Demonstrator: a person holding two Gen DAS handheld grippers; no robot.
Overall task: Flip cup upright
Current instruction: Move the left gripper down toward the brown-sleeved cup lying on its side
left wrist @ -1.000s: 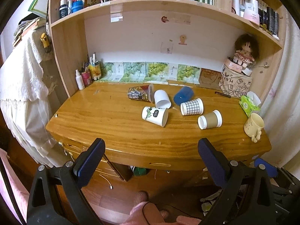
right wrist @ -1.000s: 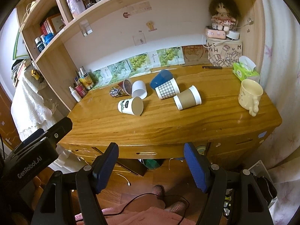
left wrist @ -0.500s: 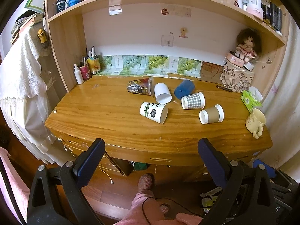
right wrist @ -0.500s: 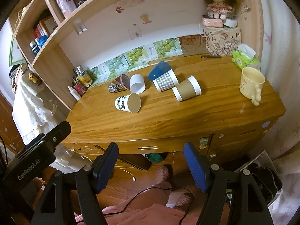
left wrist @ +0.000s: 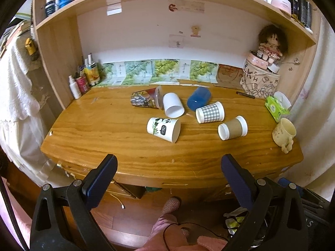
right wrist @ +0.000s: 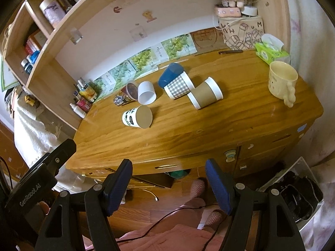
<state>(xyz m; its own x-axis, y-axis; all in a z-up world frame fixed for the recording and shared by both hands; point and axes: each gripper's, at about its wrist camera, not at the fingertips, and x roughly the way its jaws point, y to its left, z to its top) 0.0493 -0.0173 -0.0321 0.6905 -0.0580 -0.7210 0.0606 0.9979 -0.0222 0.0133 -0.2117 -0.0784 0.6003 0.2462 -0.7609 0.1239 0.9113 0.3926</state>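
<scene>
Several cups lie on their sides on the wooden desk (left wrist: 117, 133): a panda-print cup (left wrist: 163, 128) (right wrist: 137, 117), a plain white cup (left wrist: 173, 107) (right wrist: 146, 93), a patterned cup (left wrist: 146, 100), a blue cup (left wrist: 199, 98) (right wrist: 170, 74), a checked cup (left wrist: 210, 112) (right wrist: 178, 85) and a brown sleeved cup (left wrist: 232, 128) (right wrist: 204, 96). My left gripper (left wrist: 167, 179) is open and empty, in front of the desk's near edge. My right gripper (right wrist: 168, 184) is open and empty, also off the desk front.
A cream mug (left wrist: 283, 132) (right wrist: 282, 82) stands upright at the desk's right end beside a green tissue pack (left wrist: 276, 107). A printed box with a doll (left wrist: 261, 81) sits at back right, bottles (left wrist: 83, 79) at back left. Shelves hang overhead.
Both grippers have drawn back and risen a little, so the desk looks smaller and lower. The cups have not moved.
</scene>
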